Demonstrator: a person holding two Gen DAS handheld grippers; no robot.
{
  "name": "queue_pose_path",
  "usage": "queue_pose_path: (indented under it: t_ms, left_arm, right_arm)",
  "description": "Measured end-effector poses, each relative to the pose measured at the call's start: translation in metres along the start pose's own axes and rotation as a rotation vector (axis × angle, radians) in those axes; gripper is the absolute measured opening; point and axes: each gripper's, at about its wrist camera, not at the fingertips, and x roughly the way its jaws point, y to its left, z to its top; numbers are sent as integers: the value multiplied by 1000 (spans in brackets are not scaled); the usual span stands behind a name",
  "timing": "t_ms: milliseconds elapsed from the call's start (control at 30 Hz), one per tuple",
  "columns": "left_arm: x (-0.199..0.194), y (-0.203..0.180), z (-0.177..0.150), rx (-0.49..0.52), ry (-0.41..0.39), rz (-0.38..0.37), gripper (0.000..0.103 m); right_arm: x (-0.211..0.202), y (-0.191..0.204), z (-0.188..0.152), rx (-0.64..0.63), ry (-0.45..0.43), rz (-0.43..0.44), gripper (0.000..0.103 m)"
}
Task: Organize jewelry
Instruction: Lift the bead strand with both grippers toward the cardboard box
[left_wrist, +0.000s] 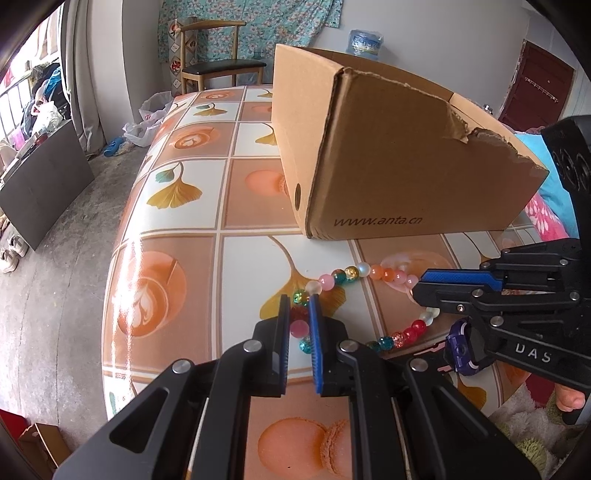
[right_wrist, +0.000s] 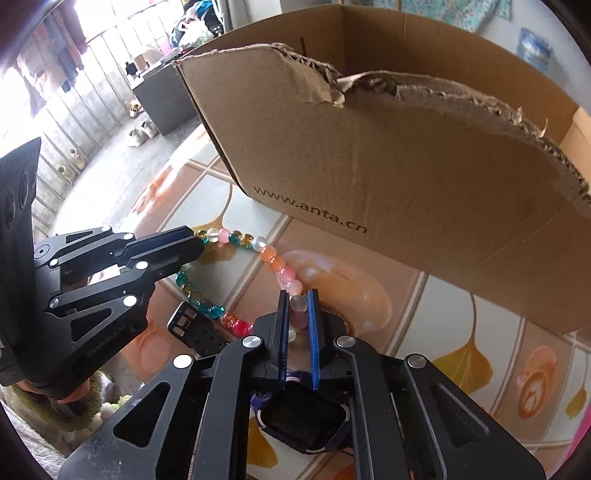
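A necklace of coloured glass beads (left_wrist: 354, 274) lies in a loop on the tiled tablecloth in front of a torn cardboard box (left_wrist: 399, 155). My left gripper (left_wrist: 300, 301) is shut on the loop's left side, beads pinched between its pads. My right gripper (right_wrist: 298, 295) is shut on the loop's right side (right_wrist: 280, 267); it also shows in the left wrist view (left_wrist: 419, 290). A purple smartwatch (right_wrist: 306, 421) lies under my right gripper, its black strap (right_wrist: 195, 328) reaching left. The box (right_wrist: 406, 177) stands just behind the necklace.
The table (left_wrist: 177, 229) has a glossy leaf-and-coffee patterned cover; its left edge drops to a concrete floor. A wooden chair (left_wrist: 214, 59) stands beyond the far end. A water jug (left_wrist: 364, 42) shows behind the box. Pink and blue fabric (left_wrist: 550, 199) lies at right.
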Motion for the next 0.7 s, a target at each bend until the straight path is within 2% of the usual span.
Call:
queue_pose_path:
  t_ms: [367, 700]
  left_arm:
    - [0, -4, -1, 21, -7, 14, 10]
    - [-7, -7, -3, 29, -35, 37, 9]
  right_arm:
    - [-20, 3, -11, -29, -103, -38, 7]
    - [-24, 1, -11, -25, -130, -38, 7]
